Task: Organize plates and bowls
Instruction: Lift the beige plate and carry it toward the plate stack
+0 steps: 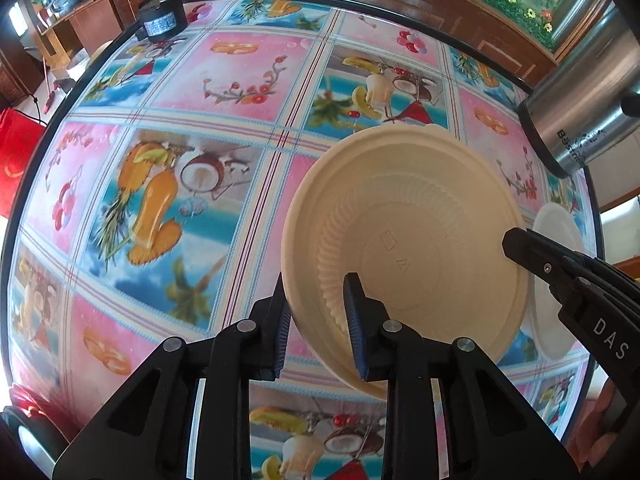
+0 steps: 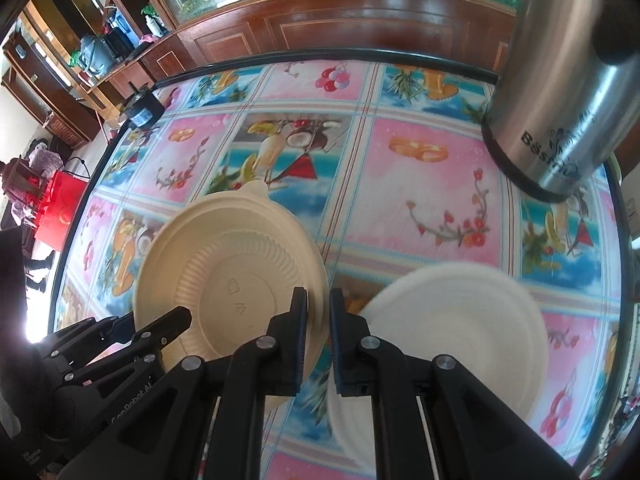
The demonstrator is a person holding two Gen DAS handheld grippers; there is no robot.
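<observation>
Above the tablecloth, tilted beige bowl, rim pinched by both hand-held grippers.

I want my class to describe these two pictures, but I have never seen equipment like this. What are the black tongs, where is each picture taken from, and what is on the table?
There is no robot here. A person holds a two-finger tool in each hand, and each tool has a wide-angle camera that looks along its fingers, which is why the table looks curved. One picture comes from the left gripper and the other from the right gripper.

The table has a colourful fruit-patterned tablecloth. On it are a beige bowl, a white plate beside it, a steel kettle and a small black device at the far edge.

Both pairs of jaws are closed on the beige bowl. The left pair straddles its near wall and the right pair appears to pinch the opposite rim. The white plate is not held.
</observation>
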